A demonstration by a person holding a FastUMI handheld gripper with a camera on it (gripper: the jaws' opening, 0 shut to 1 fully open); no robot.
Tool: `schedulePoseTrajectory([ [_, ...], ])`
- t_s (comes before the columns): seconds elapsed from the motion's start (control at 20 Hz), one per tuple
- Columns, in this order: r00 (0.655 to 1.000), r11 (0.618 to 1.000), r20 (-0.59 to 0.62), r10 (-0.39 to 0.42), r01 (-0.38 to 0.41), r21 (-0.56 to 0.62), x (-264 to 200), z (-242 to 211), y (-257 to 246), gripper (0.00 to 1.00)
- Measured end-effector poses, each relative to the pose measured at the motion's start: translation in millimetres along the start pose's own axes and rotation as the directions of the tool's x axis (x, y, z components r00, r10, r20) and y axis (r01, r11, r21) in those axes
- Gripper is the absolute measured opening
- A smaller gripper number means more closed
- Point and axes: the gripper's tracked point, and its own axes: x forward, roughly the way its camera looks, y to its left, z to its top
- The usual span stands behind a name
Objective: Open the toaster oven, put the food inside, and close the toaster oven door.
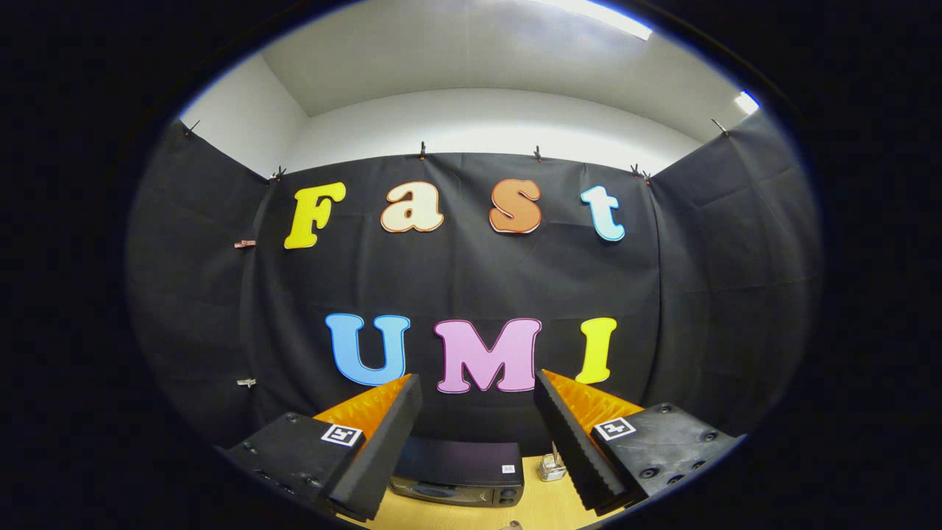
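Black cloth walls (471, 294) close the booth on three sides, pinned up along their top edge, with a pale wall and ceiling above and a strip light overhead. Low down, a light wooden bench (544, 508) runs up to the foot of the back cloth.

On that bench the toaster oven (458, 471) sits close to the back cloth, well beyond the gripper (478, 390) and framed in the gap between its two fingers. Its long axis runs left to right across the bench, its dark flat top is in view, and its front, with a glass door at the left and two knobs at the right end, faces the near side. The door looks closed against the body. Just right of the oven stands a small clear glass container (550, 467), near it but apart. A small rounded thing at the near edge of the bench is too cut off to make out.

Raised above the bench, the gripper has its fingers spread wide with nothing between them. Open bench lies between the fingers and the oven's front.
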Motion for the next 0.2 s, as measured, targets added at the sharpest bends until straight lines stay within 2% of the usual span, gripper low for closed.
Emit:
schedulePoseTrajectory([
  [0.2, 1.000, 1.000, -0.006, 0.012, -0.012, 0.005, 0.4, -1.3, 3.9, 0.98],
])
